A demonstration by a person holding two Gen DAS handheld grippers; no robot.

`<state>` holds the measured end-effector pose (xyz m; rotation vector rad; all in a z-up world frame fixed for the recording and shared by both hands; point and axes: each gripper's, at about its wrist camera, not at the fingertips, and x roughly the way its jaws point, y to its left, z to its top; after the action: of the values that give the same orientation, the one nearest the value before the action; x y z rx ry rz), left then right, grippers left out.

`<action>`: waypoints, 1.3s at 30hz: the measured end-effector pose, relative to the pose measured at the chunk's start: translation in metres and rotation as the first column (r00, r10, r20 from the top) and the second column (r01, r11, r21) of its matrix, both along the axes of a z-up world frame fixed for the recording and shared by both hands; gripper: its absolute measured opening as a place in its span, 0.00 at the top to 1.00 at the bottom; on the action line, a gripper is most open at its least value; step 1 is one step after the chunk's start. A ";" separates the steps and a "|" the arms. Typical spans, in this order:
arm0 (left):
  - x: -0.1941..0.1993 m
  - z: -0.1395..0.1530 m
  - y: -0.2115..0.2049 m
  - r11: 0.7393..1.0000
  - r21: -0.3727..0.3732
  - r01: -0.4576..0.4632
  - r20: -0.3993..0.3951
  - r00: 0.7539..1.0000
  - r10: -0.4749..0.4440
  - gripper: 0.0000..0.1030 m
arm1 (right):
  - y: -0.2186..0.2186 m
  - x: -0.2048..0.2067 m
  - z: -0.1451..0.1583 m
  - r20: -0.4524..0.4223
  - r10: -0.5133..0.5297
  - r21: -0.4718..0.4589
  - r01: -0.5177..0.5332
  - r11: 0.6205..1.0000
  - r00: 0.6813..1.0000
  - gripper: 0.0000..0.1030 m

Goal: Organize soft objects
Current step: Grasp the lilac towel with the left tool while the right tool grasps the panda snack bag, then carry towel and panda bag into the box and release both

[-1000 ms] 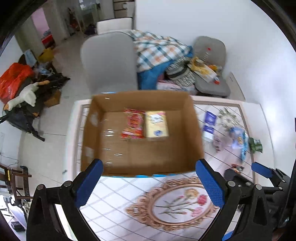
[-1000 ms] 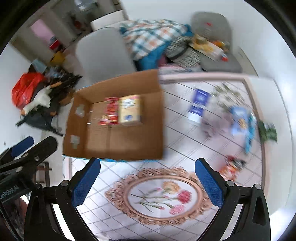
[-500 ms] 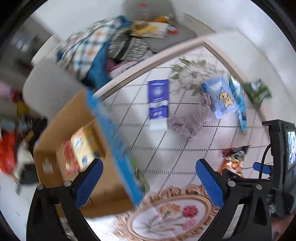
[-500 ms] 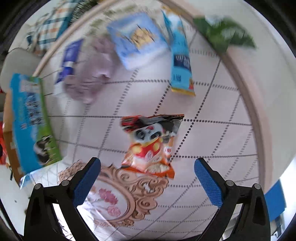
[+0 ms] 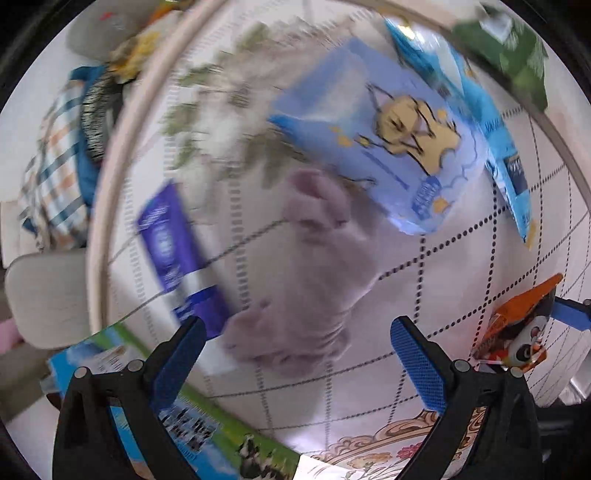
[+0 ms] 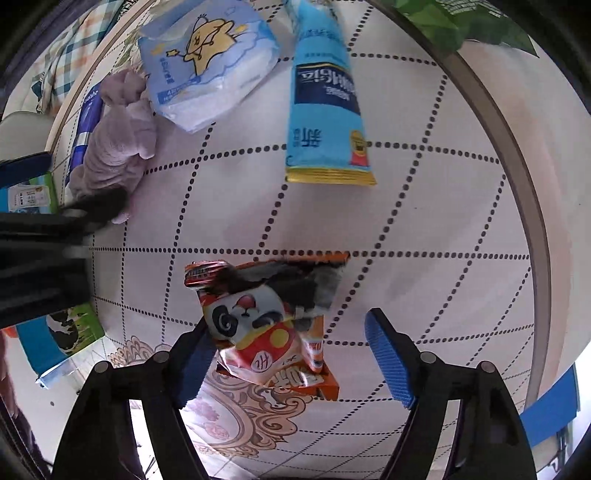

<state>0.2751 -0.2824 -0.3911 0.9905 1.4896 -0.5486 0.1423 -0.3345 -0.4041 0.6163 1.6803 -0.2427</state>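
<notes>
Two hand-held grippers gape empty: right hand-held gripper (image 6: pixel 291 354) straddles the panda snack bag (image 6: pixel 266 325), lengthwise between its fingers; left hand-held gripper (image 5: pixel 295 365) faces the lilac cloth (image 5: pixel 314 280)

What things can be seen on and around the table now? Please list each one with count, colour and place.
lilac cloth: 1, pale purple, crumpled, left part of the table, just ahead of the left gripper
tissue pack: 1, light blue with a yellow cartoon, far side, touching the cloth
tall pouch: 1, sky blue with a dark blue band, far side, right of the tissue pack
panda snack bag: 1, orange and red, near side, between the right gripper's fingers
dark blue pack: 1, dark blue and white, left of the cloth
green bag: 1, green, at the far rim
milk box: 1, blue and green, left near edge
table: 1, white with dotted grid
left gripper: 1, black with blue pads, open
right gripper: 1, same colours, open
</notes>
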 end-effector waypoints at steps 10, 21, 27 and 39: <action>0.009 -0.007 0.023 0.958 -0.073 -0.277 -0.082 0.959 0.271 0.68 | -0.012 -0.004 -0.004 0.005 0.009 0.016 -0.009 1.000 1.000 0.24; -0.030 0.034 0.082 0.785 -0.263 -0.561 -0.165 0.827 0.537 0.71 | 0.010 -0.006 0.037 0.066 0.108 -0.105 -0.101 0.989 0.992 0.57; -0.058 0.103 0.137 0.641 -0.420 -0.642 -0.220 0.758 0.614 0.71 | 0.036 -0.010 0.098 0.158 0.155 -0.091 -0.142 0.986 0.975 0.57; -0.050 0.201 0.314 0.433 -0.514 -0.740 -0.197 0.593 0.780 0.71 | 0.156 0.033 0.228 0.373 0.323 -0.010 -0.344 0.939 0.870 0.57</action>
<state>0.2255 0.0311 -0.1898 -0.1937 1.4094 -0.2199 0.1754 -0.1783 -0.1759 0.3727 1.3977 0.1661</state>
